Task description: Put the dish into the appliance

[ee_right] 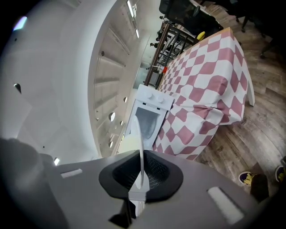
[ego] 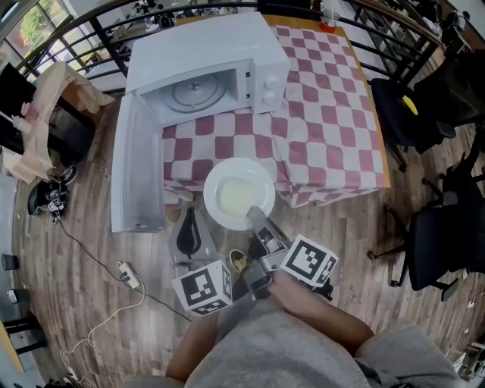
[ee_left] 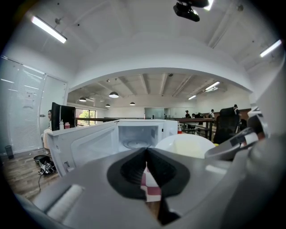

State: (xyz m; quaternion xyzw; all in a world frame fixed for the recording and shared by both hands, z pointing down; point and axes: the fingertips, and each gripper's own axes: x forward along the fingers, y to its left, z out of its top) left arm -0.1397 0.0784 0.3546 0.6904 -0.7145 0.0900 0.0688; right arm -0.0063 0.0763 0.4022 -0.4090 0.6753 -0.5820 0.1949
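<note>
A round white dish (ego: 239,193) hangs level over the near edge of the checked table (ego: 333,114). My right gripper (ego: 256,217) is shut on its near rim. In the right gripper view the dish (ee_right: 140,134) stands edge-on between the pads of that gripper (ee_right: 141,167). The white microwave (ego: 204,76) sits at the table's far left, its door (ego: 136,167) swung wide open to the left, the glass turntable (ego: 195,91) bare. My left gripper (ego: 188,223) hovers just left of the dish, jaws together and holding nothing. The left gripper view has that gripper (ee_left: 146,154) facing the open microwave (ee_left: 134,134), with the dish (ee_left: 187,145) at its right.
Dark office chairs (ego: 413,114) stand to the right of the table. A white cable with a power strip (ego: 130,274) lies on the wooden floor at the left, near shoes (ego: 49,198). A red-capped bottle (ego: 327,19) stands at the table's far end. A metal railing (ego: 91,30) runs behind the microwave.
</note>
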